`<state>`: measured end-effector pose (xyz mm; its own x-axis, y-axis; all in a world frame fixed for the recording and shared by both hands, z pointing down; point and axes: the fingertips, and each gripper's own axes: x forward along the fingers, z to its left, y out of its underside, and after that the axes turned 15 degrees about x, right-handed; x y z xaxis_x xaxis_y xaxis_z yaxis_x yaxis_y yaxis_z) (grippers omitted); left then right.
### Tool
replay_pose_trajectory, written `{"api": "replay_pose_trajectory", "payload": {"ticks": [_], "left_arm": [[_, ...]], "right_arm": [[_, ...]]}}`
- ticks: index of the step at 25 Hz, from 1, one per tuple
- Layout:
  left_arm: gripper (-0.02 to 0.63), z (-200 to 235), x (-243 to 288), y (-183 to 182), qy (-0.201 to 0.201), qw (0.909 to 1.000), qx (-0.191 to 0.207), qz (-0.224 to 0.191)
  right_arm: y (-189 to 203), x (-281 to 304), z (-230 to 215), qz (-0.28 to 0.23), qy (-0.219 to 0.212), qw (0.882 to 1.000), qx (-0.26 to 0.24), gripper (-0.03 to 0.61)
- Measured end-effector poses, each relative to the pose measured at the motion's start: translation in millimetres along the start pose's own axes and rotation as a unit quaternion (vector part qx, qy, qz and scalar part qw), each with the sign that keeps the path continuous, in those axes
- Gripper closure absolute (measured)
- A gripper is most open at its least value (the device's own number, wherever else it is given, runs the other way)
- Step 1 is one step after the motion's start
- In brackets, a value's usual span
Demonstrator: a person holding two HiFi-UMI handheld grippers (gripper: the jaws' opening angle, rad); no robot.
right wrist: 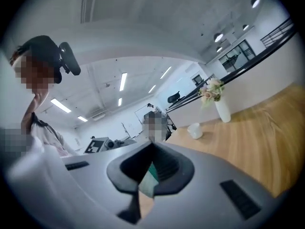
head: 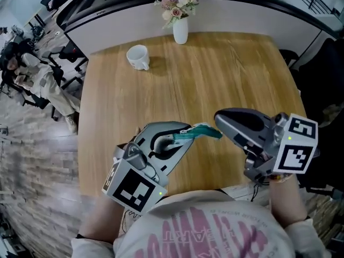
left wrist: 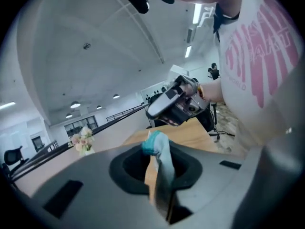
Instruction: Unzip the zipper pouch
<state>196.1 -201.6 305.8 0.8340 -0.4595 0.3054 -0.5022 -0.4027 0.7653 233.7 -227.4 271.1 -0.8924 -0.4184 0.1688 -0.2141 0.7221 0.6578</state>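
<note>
A small teal zipper pouch (head: 200, 132) hangs in the air over the near part of the wooden table (head: 231, 74), stretched between my two grippers. My left gripper (head: 180, 137) is shut on its left end; in the left gripper view the pouch (left wrist: 160, 151) stands up out of the closed jaws of that gripper (left wrist: 162, 180). My right gripper (head: 219, 124) meets the pouch's right end. In the right gripper view a teal and white strip of the pouch (right wrist: 148, 179) is pinched between the jaws of the right gripper (right wrist: 144, 182). The zipper itself is not visible.
A white mug (head: 138, 56) lies on its side at the table's far left. A white vase of flowers (head: 180, 28) stands at the far edge. Office chairs and a seated person (head: 32, 77) are off to the left of the table.
</note>
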Motion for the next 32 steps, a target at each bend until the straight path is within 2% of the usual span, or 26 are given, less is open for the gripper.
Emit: {"api": "replay_pose_trajectory", "payload": {"ticks": [3, 11, 15, 20, 26, 32], "left_arm": [[0.565, 3.2, 0.7, -14.8, -0.002, 0.9998, 0.019, -0.011], [0.566, 4.1, -0.5, -29.4, 0.010, 0.9982, 0.055, -0.021], [0.568, -4.4, -5.4, -35.6, 0.051, 0.9959, 0.051, -0.056], [0.572, -17.1, -16.4, -46.5, 0.110, 0.9871, 0.062, -0.098], [0.574, -25.1, -17.2, -49.3, 0.141, 0.9827, 0.077, -0.092], [0.578, -25.4, -20.2, -45.1, 0.152, 0.9819, 0.073, -0.087]], "right_arm": [[2.1, 11.3, 15.2, 0.025, -0.024, 0.999, -0.012, 0.546], [13.8, 21.3, 46.8, 0.078, -0.047, 0.989, -0.114, 0.517], [22.3, 19.9, 53.2, 0.109, -0.055, 0.983, -0.138, 0.520], [32.0, 14.9, 65.6, 0.158, -0.087, 0.970, -0.161, 0.537], [41.3, 12.7, 73.4, 0.197, -0.092, 0.954, -0.206, 0.534], [45.6, 18.0, 75.1, 0.212, -0.102, 0.950, -0.207, 0.575]]}}
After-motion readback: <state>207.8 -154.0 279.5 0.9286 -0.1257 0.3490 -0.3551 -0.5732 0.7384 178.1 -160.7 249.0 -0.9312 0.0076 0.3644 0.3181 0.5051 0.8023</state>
